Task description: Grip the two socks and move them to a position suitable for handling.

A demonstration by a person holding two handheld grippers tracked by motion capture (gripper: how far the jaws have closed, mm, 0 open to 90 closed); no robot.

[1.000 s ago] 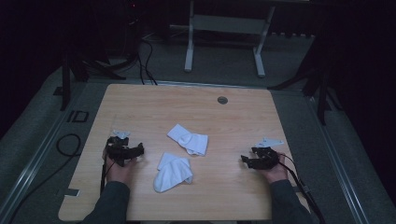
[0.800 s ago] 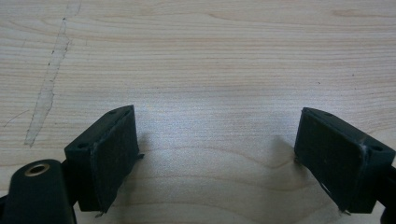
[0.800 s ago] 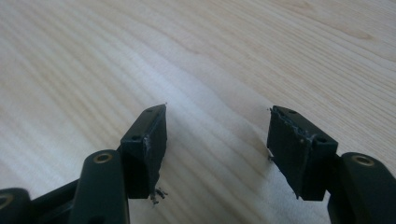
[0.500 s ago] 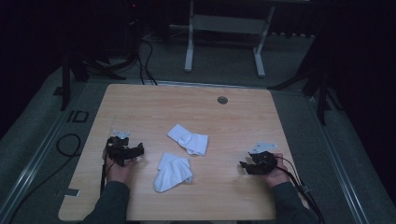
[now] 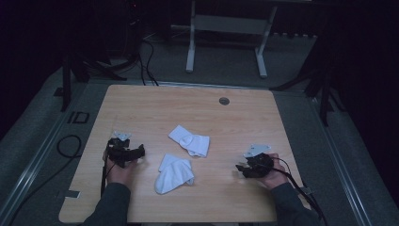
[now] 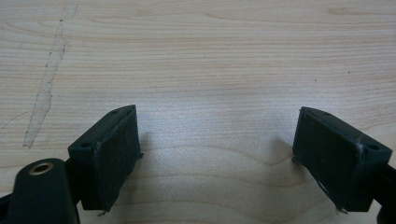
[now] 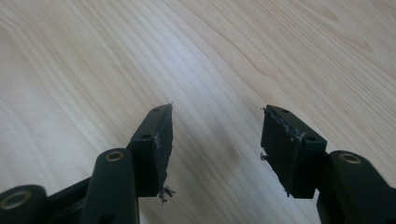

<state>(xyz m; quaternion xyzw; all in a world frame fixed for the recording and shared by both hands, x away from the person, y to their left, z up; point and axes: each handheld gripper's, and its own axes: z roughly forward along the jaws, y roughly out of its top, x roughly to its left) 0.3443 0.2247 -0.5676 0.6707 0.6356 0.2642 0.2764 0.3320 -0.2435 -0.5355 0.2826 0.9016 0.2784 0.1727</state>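
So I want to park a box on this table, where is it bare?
Free: the far half of the table behind the two white socks, beside the round grommet. Crowded: the near middle, between left gripper and right gripper.

High view looks forward and down over the whole light wooden table (image 5: 141, 108), room dim, probably far. Both gripper views sit close above that tabletop.
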